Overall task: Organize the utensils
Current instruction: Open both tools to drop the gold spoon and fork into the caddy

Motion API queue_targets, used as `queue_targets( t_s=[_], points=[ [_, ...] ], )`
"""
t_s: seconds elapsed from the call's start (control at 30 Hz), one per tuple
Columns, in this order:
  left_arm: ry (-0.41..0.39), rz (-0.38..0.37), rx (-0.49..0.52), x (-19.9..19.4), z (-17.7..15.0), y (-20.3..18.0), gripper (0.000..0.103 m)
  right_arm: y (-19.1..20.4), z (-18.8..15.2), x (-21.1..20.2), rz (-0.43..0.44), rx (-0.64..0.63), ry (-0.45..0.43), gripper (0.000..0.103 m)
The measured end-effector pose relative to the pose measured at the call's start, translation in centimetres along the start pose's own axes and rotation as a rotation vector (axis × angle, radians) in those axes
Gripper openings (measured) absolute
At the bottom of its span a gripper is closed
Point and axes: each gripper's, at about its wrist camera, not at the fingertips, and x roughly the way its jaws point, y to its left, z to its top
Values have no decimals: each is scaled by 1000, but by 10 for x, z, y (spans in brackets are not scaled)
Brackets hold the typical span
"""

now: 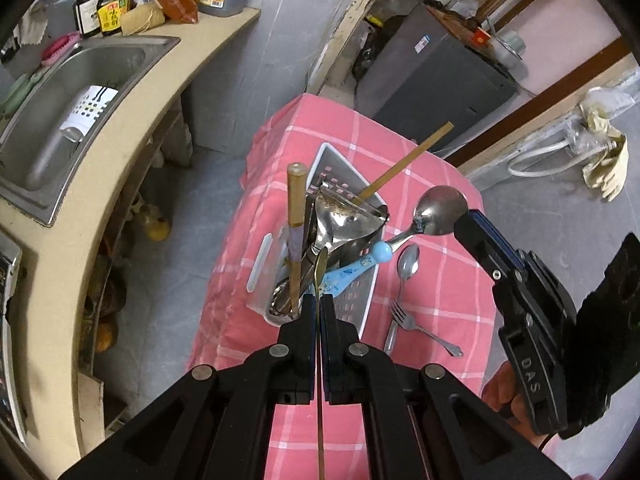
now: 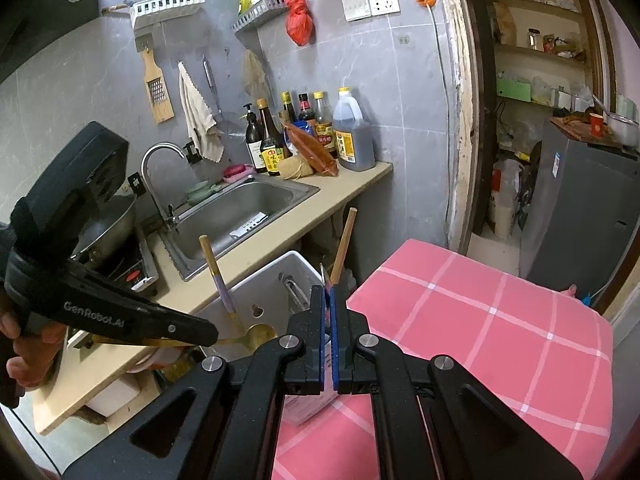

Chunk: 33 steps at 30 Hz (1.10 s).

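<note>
A white utensil holder (image 1: 348, 176) stands on the pink checked table (image 1: 440, 148). It holds chopsticks (image 1: 296, 216), a steel ladle (image 1: 344, 216) and a blue-handled piece (image 1: 352, 272). My left gripper (image 1: 320, 300) hangs right above it, shut on a thin gold spoon (image 1: 321, 276) seen edge-on. To the right, my right gripper (image 1: 466, 216) is shut on a steel spoon (image 1: 440, 210) held over the table. The right wrist view has my right gripper (image 2: 330, 292) shut, the left gripper (image 2: 214, 336) with the gold spoon (image 2: 260, 334), and the holder (image 2: 280, 276).
A small spoon (image 1: 408, 264) and a fork (image 1: 404, 316) lie on the cloth beside the holder. A counter with a steel sink (image 1: 80, 80) and bottles (image 1: 108, 0) curves along the left. A grey cabinet (image 1: 432, 76) stands behind the table.
</note>
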Motion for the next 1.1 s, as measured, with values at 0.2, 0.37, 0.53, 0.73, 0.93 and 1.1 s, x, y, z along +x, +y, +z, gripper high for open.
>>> queue_targets(
  t_s=[0.2,0.37,0.53,0.73,0.93,1.1],
  points=[
    [-13,9,-8,1,1,1,3,-2,-3,1,17,22,-1,3],
    [-15,4,-12,3,1,1,3,-4,-3,2,24,36,-2,4],
    [-32,-6,-14,0,0,0,3,-8,-3,-3,21,54,-20,4],
    [-71,-15,-10,-5,-6,-2,3,-14,-5,-13,-3,86,-47,7],
    [-162,-35,30,-16,-15,-10,4,-22,-14,-43,-81,126,-145,32],
    [-246,-63,68,-22,-25,-21,8,-32,-20,-81,-173,155,-241,47]
  ],
)
